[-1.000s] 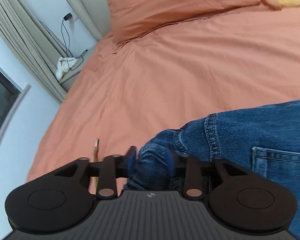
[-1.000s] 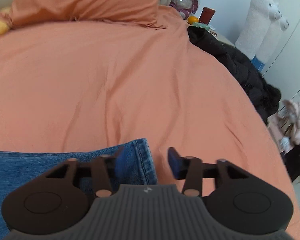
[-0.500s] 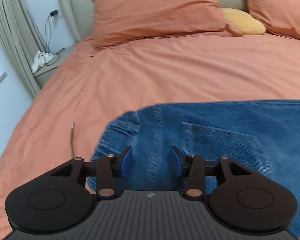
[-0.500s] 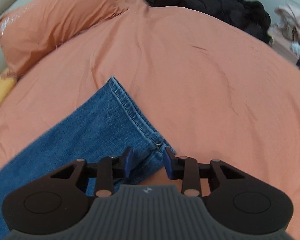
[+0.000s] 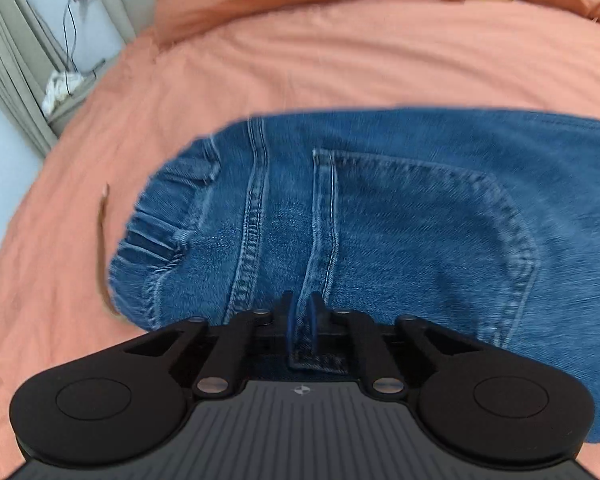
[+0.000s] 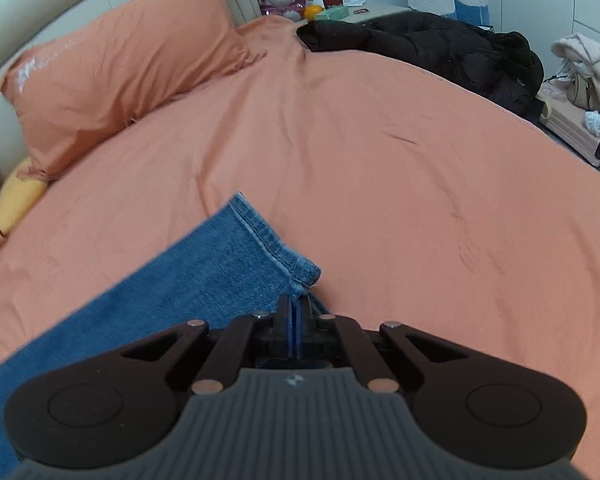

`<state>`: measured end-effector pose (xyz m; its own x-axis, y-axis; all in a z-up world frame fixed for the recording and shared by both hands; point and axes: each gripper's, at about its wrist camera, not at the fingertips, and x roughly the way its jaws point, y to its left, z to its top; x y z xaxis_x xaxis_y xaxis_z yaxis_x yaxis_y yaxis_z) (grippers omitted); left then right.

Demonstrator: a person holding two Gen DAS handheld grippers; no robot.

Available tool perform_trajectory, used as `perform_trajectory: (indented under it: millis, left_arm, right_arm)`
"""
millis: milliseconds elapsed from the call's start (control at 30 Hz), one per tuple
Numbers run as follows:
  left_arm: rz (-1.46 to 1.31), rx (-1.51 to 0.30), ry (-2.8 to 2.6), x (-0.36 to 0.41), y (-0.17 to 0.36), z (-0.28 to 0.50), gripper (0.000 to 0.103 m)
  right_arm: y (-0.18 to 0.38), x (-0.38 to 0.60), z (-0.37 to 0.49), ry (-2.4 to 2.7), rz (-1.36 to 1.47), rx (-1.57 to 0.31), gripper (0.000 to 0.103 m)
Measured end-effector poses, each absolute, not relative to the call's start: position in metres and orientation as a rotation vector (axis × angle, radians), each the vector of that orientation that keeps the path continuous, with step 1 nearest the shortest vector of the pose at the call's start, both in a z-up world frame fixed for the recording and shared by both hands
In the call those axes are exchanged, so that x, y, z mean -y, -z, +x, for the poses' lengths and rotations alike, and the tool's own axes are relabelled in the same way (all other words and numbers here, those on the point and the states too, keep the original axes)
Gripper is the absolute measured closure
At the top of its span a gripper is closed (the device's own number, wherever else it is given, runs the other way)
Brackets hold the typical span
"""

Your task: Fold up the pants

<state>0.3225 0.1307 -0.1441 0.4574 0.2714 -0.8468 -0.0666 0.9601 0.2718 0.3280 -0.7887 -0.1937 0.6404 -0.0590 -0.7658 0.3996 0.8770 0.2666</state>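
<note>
Blue jeans lie flat on the orange bed cover, back pocket up, waistband at the left. My left gripper is shut on the near edge of the jeans at the hip. In the right wrist view the leg end of the jeans lies on the cover, hem pointing away. My right gripper is shut on the near corner of the hem.
Orange pillows and a yellow cushion lie at the head of the bed. A black jacket lies on the bed's right edge. A bedside table with cables stands at the left. A thin brown strip lies by the waistband.
Both grippers were open half a second ago and have closed on the jeans: the left on the hip edge, the right on the hem corner. Both moved closer to the fabric.
</note>
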Motion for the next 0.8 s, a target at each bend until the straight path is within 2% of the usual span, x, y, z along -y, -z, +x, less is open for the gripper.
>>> perform_trajectory:
  millis: [233,300,433,800]
  left_arm:
    - [0.229,-1.130,-0.227,-0.132,0.149,0.336,0.093]
    - [0.254,-1.102,-0.232,-0.127,0.142,0.331,0.093]
    - [0.286,-1.003,-0.149,-0.110,0.122,0.303,0.086]
    - [0.324,-0.917,0.042,-0.033,0.092,0.206,0.083]
  right_arm:
    - [0.246,0.786,0.337,0.356,0.384,-0.951,0.103]
    - [0.239,0.776,0.342,0.354,0.302,-0.968,0.103]
    - [0.212,0.746,0.329,0.288,0.168,-0.958,0.086]
    - [0.180,0.583,0.259,-0.183,0.293,-0.966,0.083]
